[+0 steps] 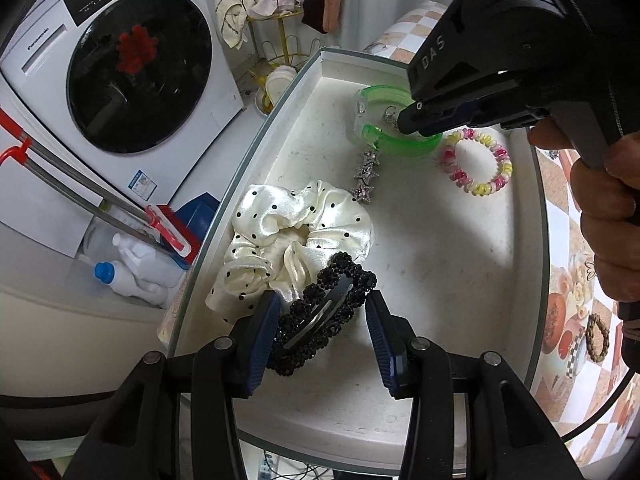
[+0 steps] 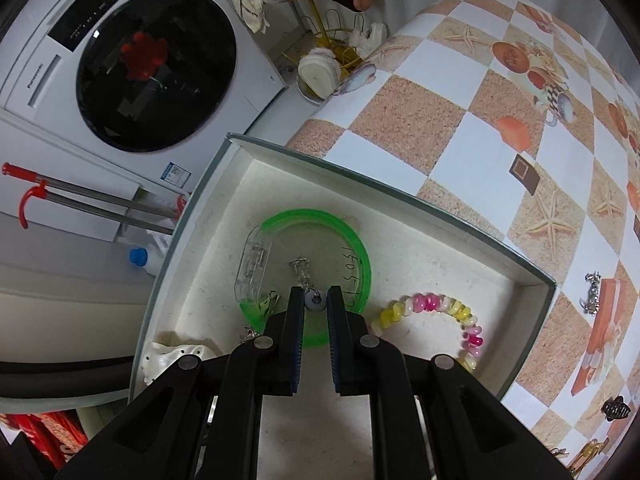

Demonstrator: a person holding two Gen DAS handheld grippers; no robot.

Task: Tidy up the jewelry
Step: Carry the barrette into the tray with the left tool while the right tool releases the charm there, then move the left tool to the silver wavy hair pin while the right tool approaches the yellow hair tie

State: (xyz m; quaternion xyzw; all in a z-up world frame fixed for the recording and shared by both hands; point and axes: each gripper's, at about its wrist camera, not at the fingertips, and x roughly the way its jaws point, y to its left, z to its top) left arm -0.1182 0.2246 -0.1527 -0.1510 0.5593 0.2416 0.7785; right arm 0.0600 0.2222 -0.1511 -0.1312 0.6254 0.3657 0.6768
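Note:
A white shallow box [image 1: 256, 152] holds a polka-dot scrunchie [image 1: 288, 236], a silver star clip [image 1: 366, 176], a green bangle [image 1: 404, 146] and a pink-and-yellow spiral hair tie [image 1: 480, 160]. My left gripper [image 1: 324, 300] hangs low over the box's near part, shut on a black beaded hair clip [image 1: 320, 320] that lies slantwise between its blue pads. My right gripper [image 2: 315, 296] is shut on a small silver earring with a pale bead [image 2: 314, 303], just above the green bangle [image 2: 320, 220]. It reaches in from the top right of the left wrist view, right gripper [image 1: 404, 120].
The box sits at the edge of a checkered tablecloth [image 2: 460, 100]. Loose on the cloth are a silver piece [image 2: 592, 292], a black claw clip [image 2: 616, 408] and a wooden bead bracelet [image 1: 598, 338]. Beyond the edge stand a washing machine [image 1: 132, 72] and bottles [image 1: 132, 268].

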